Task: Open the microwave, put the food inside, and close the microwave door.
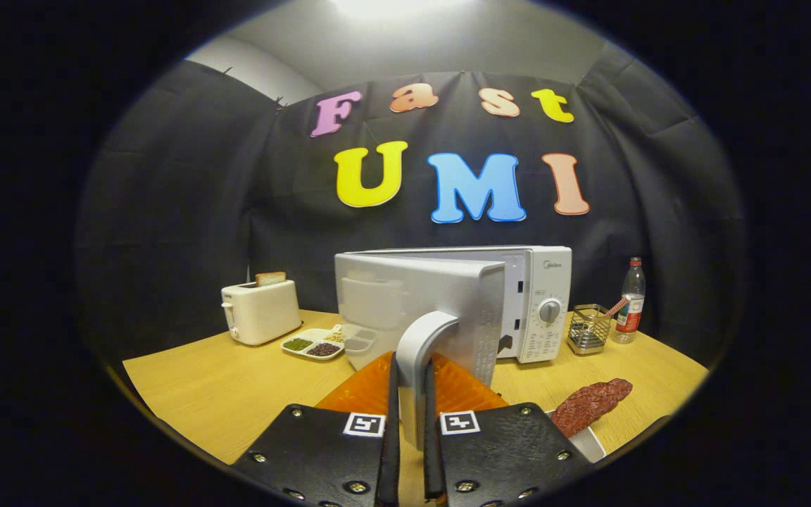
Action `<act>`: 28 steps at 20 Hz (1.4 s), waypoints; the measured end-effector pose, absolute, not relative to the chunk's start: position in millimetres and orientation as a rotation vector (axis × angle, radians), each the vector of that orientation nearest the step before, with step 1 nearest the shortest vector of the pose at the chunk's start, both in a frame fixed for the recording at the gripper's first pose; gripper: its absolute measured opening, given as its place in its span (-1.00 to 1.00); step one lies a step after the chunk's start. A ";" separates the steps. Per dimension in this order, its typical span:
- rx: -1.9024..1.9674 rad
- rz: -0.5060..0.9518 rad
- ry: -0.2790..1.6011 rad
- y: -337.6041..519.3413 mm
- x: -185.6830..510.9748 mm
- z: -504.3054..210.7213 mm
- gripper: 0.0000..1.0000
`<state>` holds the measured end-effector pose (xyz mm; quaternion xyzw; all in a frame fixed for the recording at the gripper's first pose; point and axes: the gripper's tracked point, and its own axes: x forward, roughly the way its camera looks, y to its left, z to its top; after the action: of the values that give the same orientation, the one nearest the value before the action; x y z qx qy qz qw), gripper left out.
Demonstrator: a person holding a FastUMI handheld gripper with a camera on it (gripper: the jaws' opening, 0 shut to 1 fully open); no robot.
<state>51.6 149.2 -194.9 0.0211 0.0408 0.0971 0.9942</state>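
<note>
Microwave door stands swung open ahead of you; your tool is clenched on its handle, the sausage just right.

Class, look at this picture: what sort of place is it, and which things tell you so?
Probably a mock kitchen in a booth: a microwave, a toaster holding bread, and the tongs shut on the door handle.

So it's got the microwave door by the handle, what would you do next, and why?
Probably keep swinging the door a little wider, then let go. The tool is shut on the handle, and the door is already well open. The food lies on the table beside the tool, not yet picked up.
</note>
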 end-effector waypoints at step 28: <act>0.191 0.304 -0.016 369.5 -52.9 -140.0 -0.51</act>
<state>-52.9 369.5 -140.0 0.0951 -0.0078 0.1514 0.9839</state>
